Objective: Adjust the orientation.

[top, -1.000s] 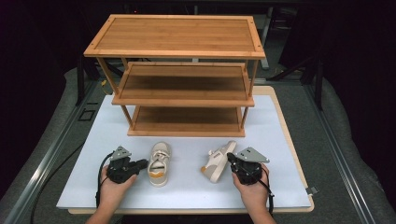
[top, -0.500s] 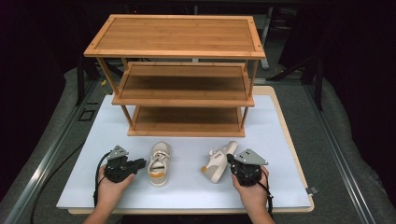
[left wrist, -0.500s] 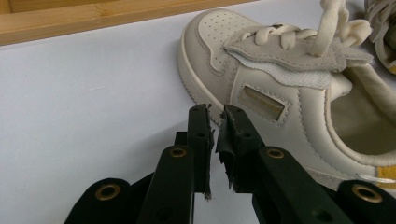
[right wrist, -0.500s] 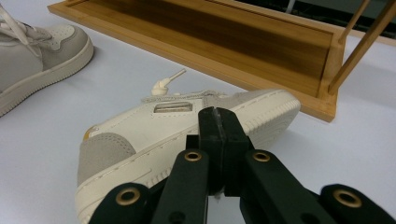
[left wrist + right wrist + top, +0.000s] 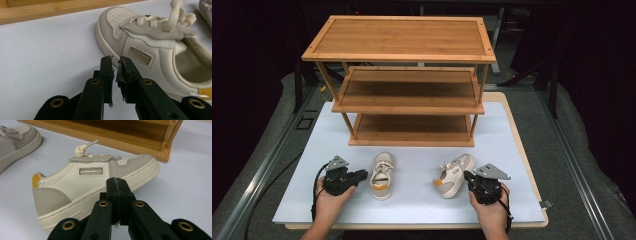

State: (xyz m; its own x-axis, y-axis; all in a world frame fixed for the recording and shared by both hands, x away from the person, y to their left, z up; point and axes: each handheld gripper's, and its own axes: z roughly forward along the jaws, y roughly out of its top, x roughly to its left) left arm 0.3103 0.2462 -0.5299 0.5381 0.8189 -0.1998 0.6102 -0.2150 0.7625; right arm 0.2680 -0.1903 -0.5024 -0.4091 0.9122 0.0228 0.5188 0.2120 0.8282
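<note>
Two small cream sneakers lie on the white board point(image 5: 412, 205) in front of a wooden rack point(image 5: 412, 85). My left gripper point(image 5: 363, 175) point(image 5: 115, 68) rests beside the left shoe point(image 5: 382, 176) point(image 5: 150, 47), tips just short of its sole. Its jaws have just been opening and stand a narrow slit apart with nothing between them. The right gripper point(image 5: 468, 176) point(image 5: 117, 186) is shut on nothing, its tips close to the side of the right shoe point(image 5: 455, 173) point(image 5: 95, 178), which has an orange heel patch.
The three-shelf rack point(image 5: 130, 137) stands at the back of the board with bare shelves. Its bottom rail point(image 5: 50, 10) runs just beyond the shoes. Dark grey floor and a metal rail point(image 5: 257, 175) flank the board.
</note>
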